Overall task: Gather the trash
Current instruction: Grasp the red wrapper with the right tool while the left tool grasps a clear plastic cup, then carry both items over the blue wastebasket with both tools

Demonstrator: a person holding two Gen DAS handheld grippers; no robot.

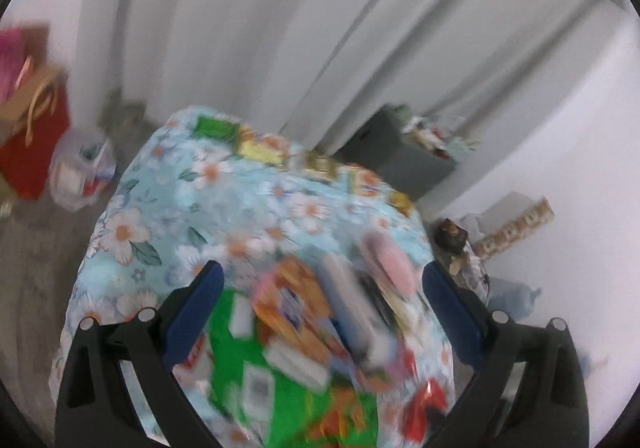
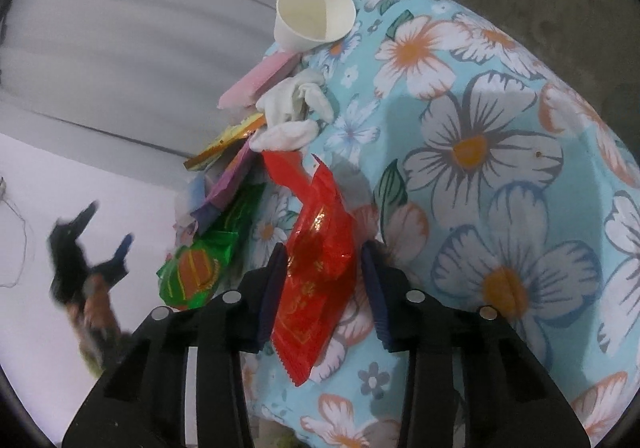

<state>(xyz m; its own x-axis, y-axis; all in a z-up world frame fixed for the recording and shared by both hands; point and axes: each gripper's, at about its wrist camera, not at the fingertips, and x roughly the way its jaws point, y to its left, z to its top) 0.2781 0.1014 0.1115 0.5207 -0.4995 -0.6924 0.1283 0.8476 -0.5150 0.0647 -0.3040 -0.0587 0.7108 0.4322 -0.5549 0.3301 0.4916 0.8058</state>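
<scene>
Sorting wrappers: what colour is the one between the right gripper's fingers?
Red wrapper, clearest in the right wrist view.

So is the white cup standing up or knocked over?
Knocked over. The cup lies on its side at the edge of the flowery cloth, its open mouth facing the camera, nothing inside.

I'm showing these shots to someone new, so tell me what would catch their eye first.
The red wrapper lies between the right gripper's jaws on the floral cloth. Beyond it, an empty white paper cup stands at the cloth's far edge past a strip of wrappers, with a crumpled tissue among them. In the blurred left view, the left gripper hangs open over a heap of bright wrappers with a big green packet nearest.
</scene>
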